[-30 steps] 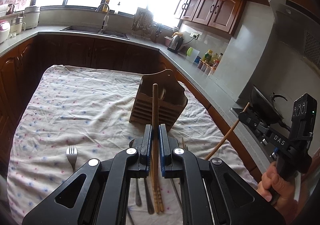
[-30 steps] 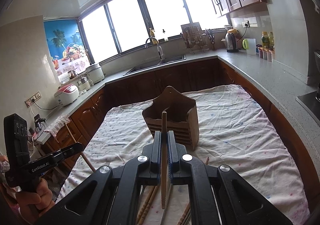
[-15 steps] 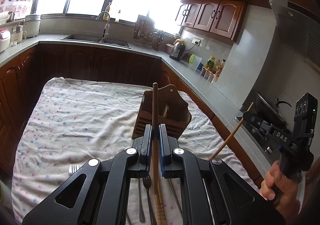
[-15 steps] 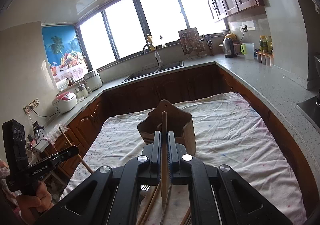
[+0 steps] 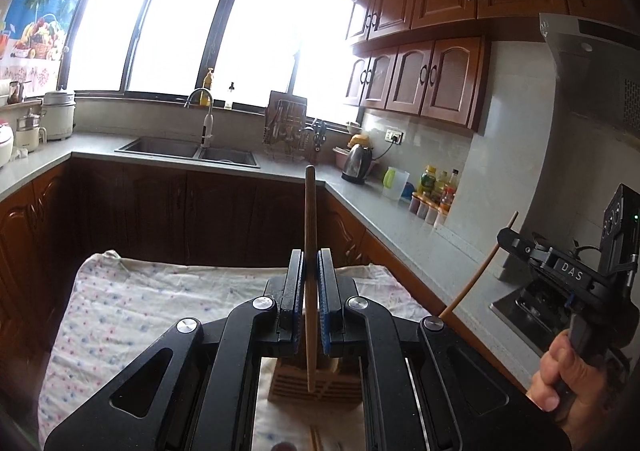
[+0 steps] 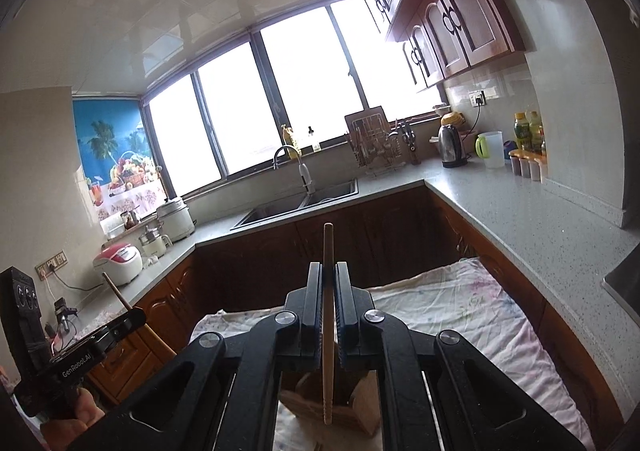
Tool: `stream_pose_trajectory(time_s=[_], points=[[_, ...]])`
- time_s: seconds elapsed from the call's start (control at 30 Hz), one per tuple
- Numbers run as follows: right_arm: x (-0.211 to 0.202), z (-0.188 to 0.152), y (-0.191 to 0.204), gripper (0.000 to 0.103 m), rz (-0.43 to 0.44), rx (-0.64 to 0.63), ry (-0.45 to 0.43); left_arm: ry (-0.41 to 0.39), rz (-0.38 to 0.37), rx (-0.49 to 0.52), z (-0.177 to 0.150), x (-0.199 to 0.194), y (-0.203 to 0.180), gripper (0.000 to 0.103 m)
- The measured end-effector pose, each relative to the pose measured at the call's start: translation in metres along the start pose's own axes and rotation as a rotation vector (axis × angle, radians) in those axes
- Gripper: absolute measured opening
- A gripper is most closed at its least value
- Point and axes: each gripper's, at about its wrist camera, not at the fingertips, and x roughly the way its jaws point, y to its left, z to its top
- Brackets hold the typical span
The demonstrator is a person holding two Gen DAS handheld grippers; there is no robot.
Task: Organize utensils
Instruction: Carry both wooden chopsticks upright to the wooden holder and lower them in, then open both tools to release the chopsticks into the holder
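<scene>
My left gripper (image 5: pixel 309 271) is shut on a wooden chopstick (image 5: pixel 309 227) that stands nearly upright, its lower tip hanging just above the wooden utensil holder (image 5: pixel 312 385). My right gripper (image 6: pixel 328 283) is shut on a second chopstick (image 6: pixel 327 379), its ridged lower end hanging over the same holder (image 6: pixel 356 415). In the left wrist view the right gripper (image 5: pixel 506 239) shows at the right edge with its slanted chopstick (image 5: pixel 476 279). In the right wrist view the left gripper (image 6: pixel 134 319) shows at the left edge. More chopsticks (image 5: pixel 316 441) lie on the cloth near the bottom.
The floral cloth (image 5: pixel 132 311) covers the table. Dark wooden cabinets and a grey counter (image 6: pixel 520 219) wrap around the back and right. On them are a sink (image 5: pixel 188 149), a dish rack (image 5: pixel 288 131), a kettle (image 5: pixel 357 165) and bottles. A stove (image 5: pixel 520 311) lies at the right.
Both grippers have risen and moved toward the holder with their chopsticks. The holder has slid from the middle of each view to below the jaws. The fork and spoons have dropped out of view.
</scene>
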Motion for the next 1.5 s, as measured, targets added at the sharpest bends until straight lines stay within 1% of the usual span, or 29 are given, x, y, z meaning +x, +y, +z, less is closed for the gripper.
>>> stream_pose_trajectory(time_s=[0.1,0.2,0.33,0.47,0.6,0.7,0.77,0.93,1.17,1.23,1.27,1.3,1.33,1.37,1.43,1.47,1.5], points=[[0.016,0.007,-0.004,0.005,-0.002,0.010,-0.024,-0.013,0.012,-0.013,0.006,0.024,0.005,0.006],[0.036,0.004,-0.008,0.006,-0.012,0.012,-0.017,-0.001,0.025,-0.034,0.001,0.051,0.011,0.006],[0.063,-0.016,-0.013,0.006,-0.032,-0.004,0.012,0.034,0.046,-0.045,-0.022,0.083,0.016,0.006],[0.083,-0.040,-0.021,0.006,-0.033,0.005,0.050,0.063,0.059,-0.068,-0.043,0.102,0.023,0.006],[0.096,-0.060,-0.030,0.006,-0.033,0.030,0.088,0.101,0.066,-0.069,-0.060,0.113,0.027,0.006],[0.104,-0.067,-0.035,0.006,-0.033,0.045,0.117,0.131,0.058,-0.067,-0.069,0.119,0.028,0.006],[0.103,-0.069,-0.036,0.006,-0.035,0.042,0.110,0.145,0.059,-0.066,-0.073,0.123,0.028,0.007],[0.107,-0.069,-0.038,0.006,-0.042,0.042,0.131,0.169,0.058,-0.079,-0.074,0.124,0.031,0.008],[0.108,-0.069,-0.041,0.006,-0.046,0.058,0.140,0.173,0.062,-0.069,-0.074,0.125,0.029,0.008],[0.108,-0.069,-0.042,0.007,-0.044,0.058,0.143,0.185,0.063,-0.075,-0.074,0.127,0.030,0.012],[0.108,-0.068,-0.043,0.010,-0.043,0.058,0.144,0.189,0.062,-0.078,-0.074,0.127,0.030,0.015],[0.108,-0.068,-0.043,0.011,-0.042,0.059,0.146,0.190,0.065,-0.082,-0.074,0.126,0.030,0.026],[0.108,-0.068,-0.044,0.011,-0.040,0.062,0.147,0.183,0.067,-0.085,-0.073,0.123,0.030,0.039],[0.108,-0.068,-0.045,0.014,-0.037,0.068,0.151,0.171,0.068,-0.086,-0.073,0.120,0.030,0.043],[0.106,-0.067,-0.046,0.029,-0.037,0.077,0.153,0.163,0.068,-0.083,-0.073,0.113,0.030,0.050],[0.104,-0.066,-0.046,0.050,-0.028,0.082,0.152,0.165,0.066,-0.083,-0.073,0.110,0.030,0.053],[0.102,-0.066,-0.047,0.065,-0.019,0.090,0.149,0.162,0.064,-0.082,-0.073,0.107,0.031,0.058]])
